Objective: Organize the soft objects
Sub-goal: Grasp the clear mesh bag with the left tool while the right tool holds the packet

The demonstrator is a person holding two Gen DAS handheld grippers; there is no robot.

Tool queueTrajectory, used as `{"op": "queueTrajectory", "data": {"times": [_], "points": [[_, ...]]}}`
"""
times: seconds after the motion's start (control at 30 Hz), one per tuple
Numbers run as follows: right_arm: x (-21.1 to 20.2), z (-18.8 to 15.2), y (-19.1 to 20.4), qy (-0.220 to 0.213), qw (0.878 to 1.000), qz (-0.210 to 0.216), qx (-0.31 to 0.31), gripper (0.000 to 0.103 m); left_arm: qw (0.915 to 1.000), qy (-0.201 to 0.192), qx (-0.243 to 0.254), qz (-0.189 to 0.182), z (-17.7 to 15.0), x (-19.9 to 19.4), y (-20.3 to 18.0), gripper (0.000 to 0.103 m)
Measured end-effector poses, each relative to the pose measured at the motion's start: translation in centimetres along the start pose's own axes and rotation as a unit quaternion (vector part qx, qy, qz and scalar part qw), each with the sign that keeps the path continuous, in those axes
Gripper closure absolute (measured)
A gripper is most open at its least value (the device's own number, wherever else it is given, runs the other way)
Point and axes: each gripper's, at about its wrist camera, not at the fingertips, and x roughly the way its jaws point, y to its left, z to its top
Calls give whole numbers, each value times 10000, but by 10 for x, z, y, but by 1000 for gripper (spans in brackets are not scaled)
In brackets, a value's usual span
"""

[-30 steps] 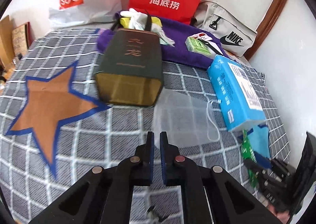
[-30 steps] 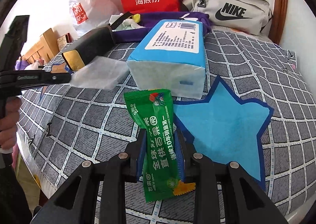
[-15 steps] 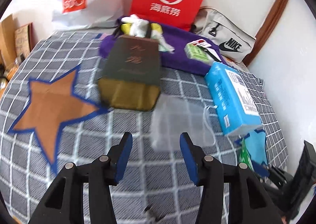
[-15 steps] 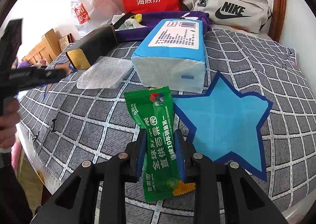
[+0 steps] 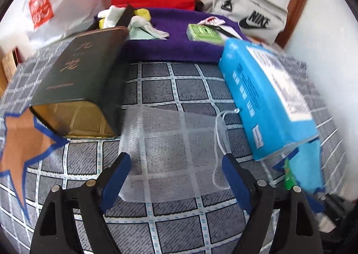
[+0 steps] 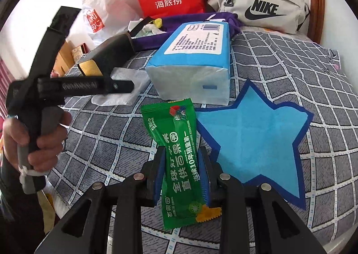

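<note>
while its blue-padded jaws stand wide apart and hold nothing, the left gripper (image 5: 173,165) straddles a white mesh pouch (image 5: 172,148) lying flat on the checked bedspread (image 5: 156,227), a dark tin (image 5: 82,81) at ten o'clock and a blue tissue pack (image 5: 266,97) at two o'clock. in the right wrist view, the right gripper (image 6: 181,165) pinches a green snack packet (image 6: 179,153) that sticks up toward twelve o'clock, just beside a blue star mat (image 6: 252,137) at three o'clock.

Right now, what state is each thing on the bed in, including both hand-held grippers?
Left hand-held gripper: open, over the mesh bag.
Right hand-held gripper: shut on the green packet.
Mesh bag: flat, free.
Tissue pack: sealed, lying flat.
Dark tin: on its side.
</note>
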Motion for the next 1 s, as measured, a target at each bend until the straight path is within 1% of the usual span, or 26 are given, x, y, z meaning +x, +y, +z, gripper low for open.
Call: {"op": "queueTrajectory", "data": {"times": [0.07, 0.13, 0.2, 0.23, 0.27, 0.3, 0.33, 0.37, 0.4, 0.5, 0.6, 0.77, 0.87, 0.93, 0.97, 1.0], "points": [[1, 1, -2, -19, 10000, 59, 33, 74, 9995, 0, 181, 278, -1, 3, -9, 21], [1, 2, -3, -27, 10000, 85, 43, 74, 9990, -73, 206, 380, -2, 3, -12, 20], [1, 3, -3, -30, 9999, 95, 35, 74, 9992, -128, 200, 330, -3, 1, -12, 32], [0, 2, -2, -32, 10000, 62, 35, 74, 9991, -144, 216, 331, -4, 0, -13, 34], [0, 2, -2, -34, 10000, 3, 25, 74, 9990, -147, 282, 327, -4, -1, -15, 43], [-1, 2, -1, -33, 10000, -47, 7, 74, 9989, -143, 350, 276, -5, -3, -18, 58], [-1, 1, 0, -31, 9999, -121, -39, 74, 9990, -118, 392, 175, -7, -6, -21, 66], [-2, 1, 2, -31, 9999, -154, -57, 74, 9990, -92, 423, 91, -8, -7, -23, 78], [-2, 0, 2, -29, 9998, -196, -68, 74, 9989, -79, 462, 27, -9, -8, -25, 87], [-4, -1, 4, -9, 9996, -283, -87, 74, 9990, -41, 413, -142, -13, -12, -24, 96], [-7, -4, 6, 17, 9994, -328, -84, 74, 9989, -3, 217, -417, -16, -18, -15, 99], [-14, -8, 7, 17, 9992, -392, -40, 74, 9979, -144, -66, -622, -26, -43, 3, 99], [-17, -8, 9, 12, 9992, -407, -59, 74, 9979, -202, -193, -581, -28, -52, 12, 99], [-19, -8, 11, 6, 9991, -426, -78, 74, 9977, -152, -321, -577, -26, -52, 19, 99], [-20, -7, 12, 0, 9990, -427, -93, 74, 9973, -143, -420, -594, -26, -51, 23, 97], [-21, -7, 12, -10, 9990, -424, -105, 74, 9965, -153, -523, -635, -25, -50, 27, 85]]}}
